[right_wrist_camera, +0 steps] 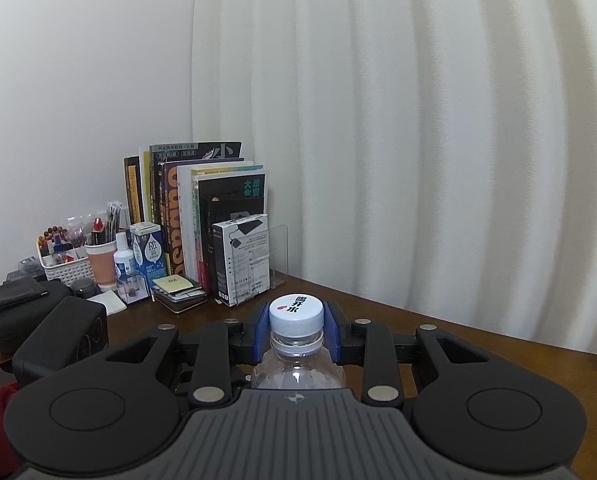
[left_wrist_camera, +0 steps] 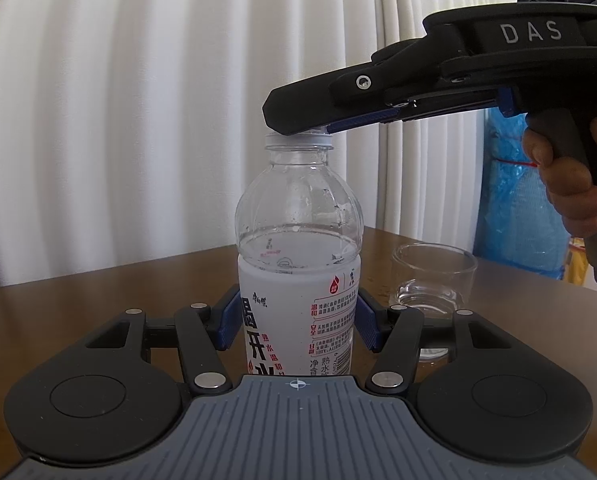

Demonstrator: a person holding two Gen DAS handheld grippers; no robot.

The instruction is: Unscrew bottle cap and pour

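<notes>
A clear plastic water bottle (left_wrist_camera: 298,240) with a white label stands upright on the brown table (left_wrist_camera: 98,292), partly filled. My left gripper (left_wrist_camera: 296,320) is shut on its labelled body, blue pads pressed to both sides. The white cap (right_wrist_camera: 296,314), printed with black characters, sits on the bottle neck. My right gripper (right_wrist_camera: 296,330) is shut on that cap, its blue pads (right_wrist_camera: 261,332) against the ribbed rim. In the left wrist view the right gripper (left_wrist_camera: 302,126) comes in from the right over the cap, held by a hand (left_wrist_camera: 566,184). A clear glass cup (left_wrist_camera: 434,280) stands right of the bottle.
White curtains hang behind the table. In the right wrist view, upright books (right_wrist_camera: 202,208) in a clear stand, a white box (right_wrist_camera: 240,258), a basket of small items (right_wrist_camera: 64,256), a paper cup (right_wrist_camera: 102,262) and a black case (right_wrist_camera: 22,312) crowd the left back of the table.
</notes>
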